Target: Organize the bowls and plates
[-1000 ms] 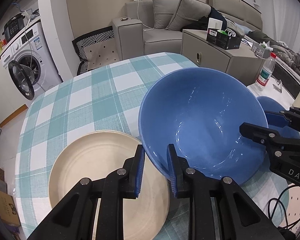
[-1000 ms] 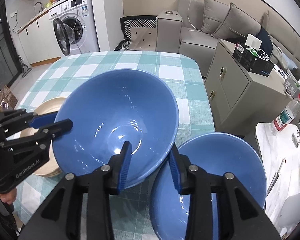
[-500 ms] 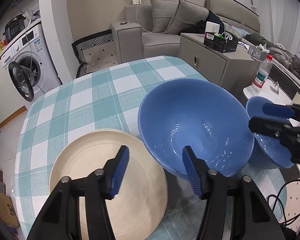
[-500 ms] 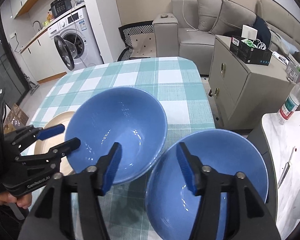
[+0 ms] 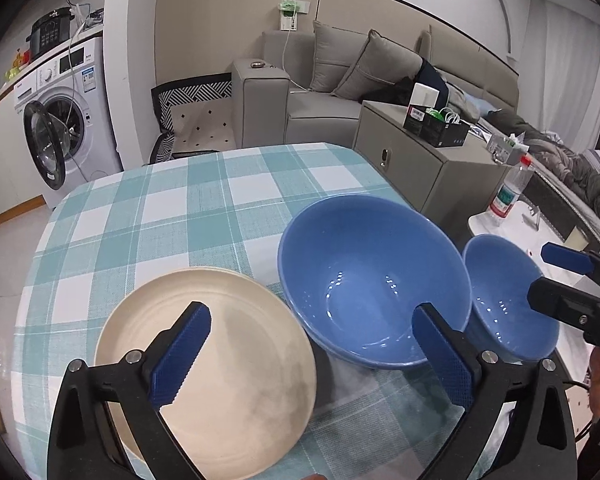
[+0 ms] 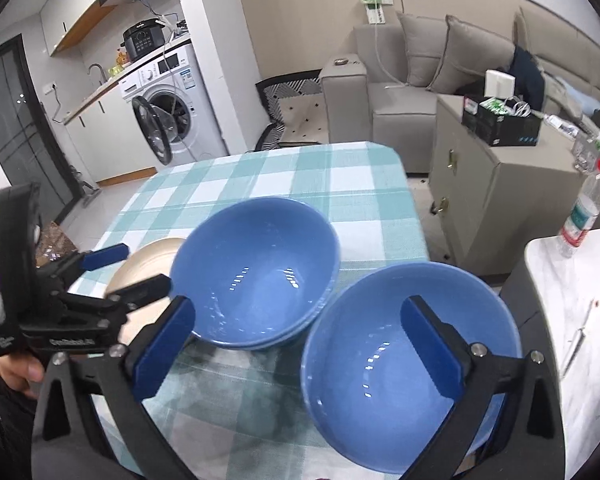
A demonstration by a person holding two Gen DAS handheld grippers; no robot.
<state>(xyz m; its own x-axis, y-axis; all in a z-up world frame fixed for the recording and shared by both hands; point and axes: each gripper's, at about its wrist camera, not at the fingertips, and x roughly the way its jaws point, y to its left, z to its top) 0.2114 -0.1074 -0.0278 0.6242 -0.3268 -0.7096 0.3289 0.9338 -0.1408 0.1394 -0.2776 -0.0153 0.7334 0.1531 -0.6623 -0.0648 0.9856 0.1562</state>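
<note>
both jaws have just been opening and stand wide, gripping nothing: left gripper (image 5: 312, 356) and right gripper (image 6: 300, 348). on the teal checked tablecloth (image 5: 188, 208) sit a cream round plate (image 5: 220, 360), a stacked blue glazed bowl (image 6: 256, 268) and a second blue bowl (image 6: 380, 380) beside it.

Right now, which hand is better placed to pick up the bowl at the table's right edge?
Right. The right tongs hang open directly over that bowl; the left tongs sit over the plate.
</note>
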